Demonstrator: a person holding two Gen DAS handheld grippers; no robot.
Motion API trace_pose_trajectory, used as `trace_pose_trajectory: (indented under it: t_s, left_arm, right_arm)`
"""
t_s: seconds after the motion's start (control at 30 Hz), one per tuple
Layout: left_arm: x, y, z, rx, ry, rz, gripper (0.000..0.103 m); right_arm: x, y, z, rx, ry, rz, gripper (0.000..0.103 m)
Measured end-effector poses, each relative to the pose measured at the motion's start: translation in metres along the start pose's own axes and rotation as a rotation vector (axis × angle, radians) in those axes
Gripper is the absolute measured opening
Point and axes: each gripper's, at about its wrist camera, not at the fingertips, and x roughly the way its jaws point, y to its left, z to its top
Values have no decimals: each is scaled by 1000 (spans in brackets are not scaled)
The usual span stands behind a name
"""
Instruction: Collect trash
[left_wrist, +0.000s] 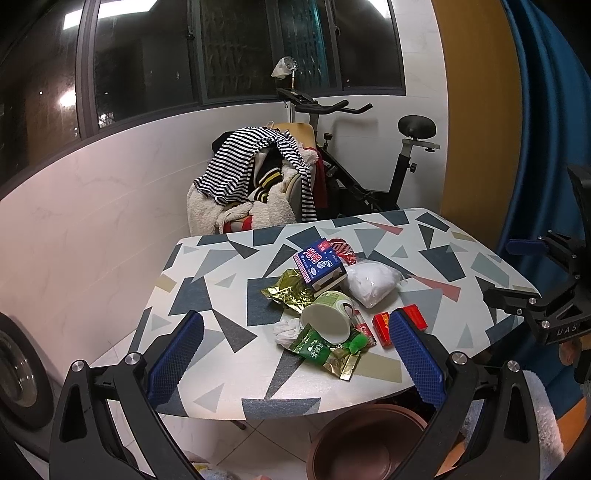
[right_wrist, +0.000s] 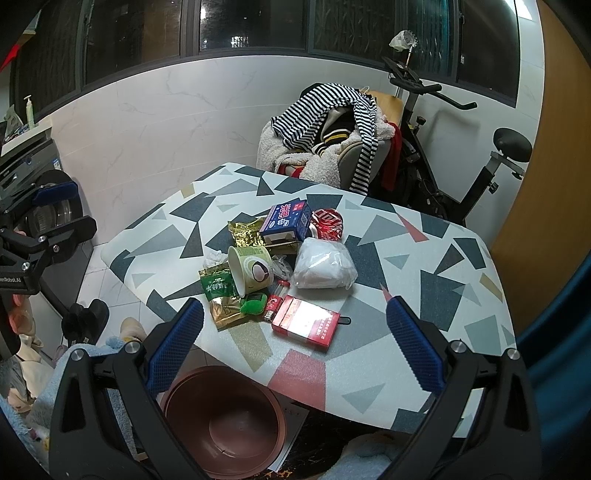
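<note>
Both hand-held grippers, left (left_wrist: 295, 350) and right (right_wrist: 295, 341), hover wide open, gripping nothing. Trash lies heaped mid-table (right_wrist: 424, 332): tipped paper cup (right_wrist: 251, 269), blue box (right_wrist: 286, 219), red pack (right_wrist: 306, 325). Below the near edge stands an empty brown bin (right_wrist: 225, 424).

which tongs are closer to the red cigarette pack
Right. The right tongs hover open just in front of the red cigarette pack; the left tongs hover open farther left, facing the paper cup.
</note>
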Motion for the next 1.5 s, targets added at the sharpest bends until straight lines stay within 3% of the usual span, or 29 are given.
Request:
trace_pose_trajectory:
  t_s: [0.67,0.93,1.07,1.27,1.5]
  left_arm:
    - [0,1,-5,-12,6,-4,98]
    - [11,12,-22,-95,-5,-80,98]
    - [26,16,-36,-108,29,-54,98]
    - [46,20,-46,-92,18,-20,98]
    - [82,41,-48,-179,52,-55,98]
  right_arm:
    - [1,-1,-3,1,3,-1,97]
    - [11,-8,-14,24,-10,-15,98]
    - [22,-18,-29,60,12,17,98]
    - [58,-35,-41,133,95,54,97]
    - [123,-52,-8,137,101,25,97]
